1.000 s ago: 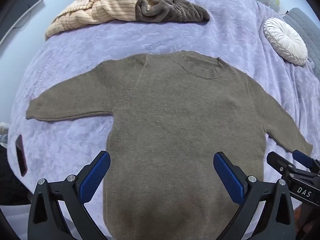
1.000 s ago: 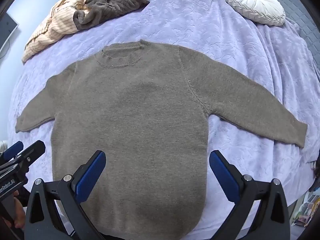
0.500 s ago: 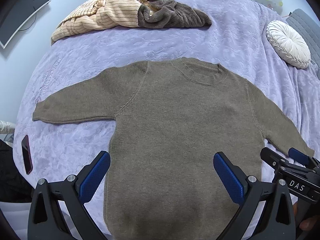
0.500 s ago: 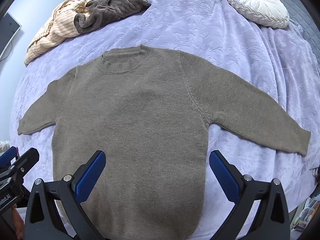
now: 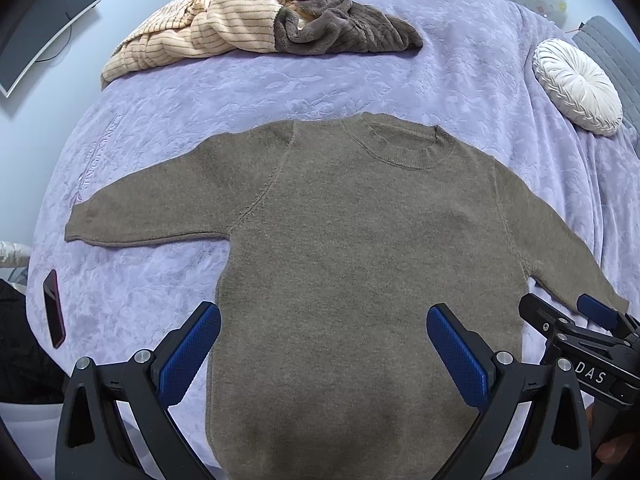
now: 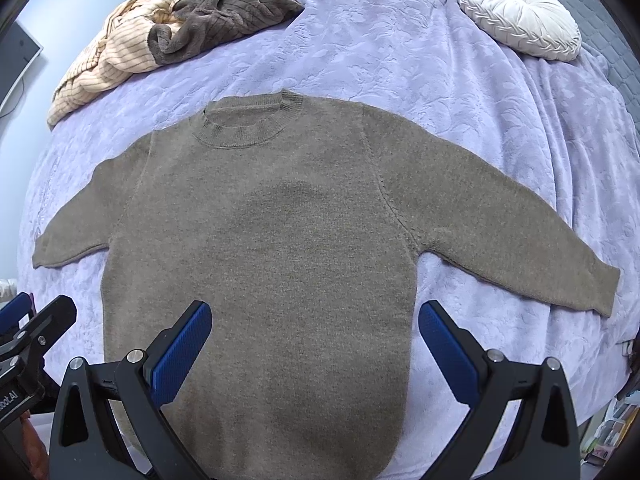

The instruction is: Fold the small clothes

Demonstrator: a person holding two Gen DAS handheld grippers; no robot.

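A small brown knit sweater (image 5: 352, 248) (image 6: 272, 248) lies flat on the lilac bedspread (image 5: 280, 92) (image 6: 400, 56), front up, both sleeves spread out and the collar at the far side. My left gripper (image 5: 324, 344) hovers open above the sweater's lower body, nothing between its blue pads. My right gripper (image 6: 316, 340) is open too, above the hem area, empty. The right gripper (image 5: 592, 328) also shows at the left wrist view's lower right, near the right cuff. The left gripper (image 6: 28, 328) shows at the right wrist view's lower left.
A cream striped garment (image 5: 192, 36) (image 6: 104, 64) and a dark brown fleece garment (image 5: 344, 32) (image 6: 224, 28) lie bunched at the far side. A round white cushion (image 5: 576, 84) (image 6: 520, 12) rests far right. A dark phone (image 5: 54, 308) lies near the bed's left edge.
Both grippers have pulled back and up from the sweater, so more of the bed and the far clothes pile shows. The sweater has not moved.
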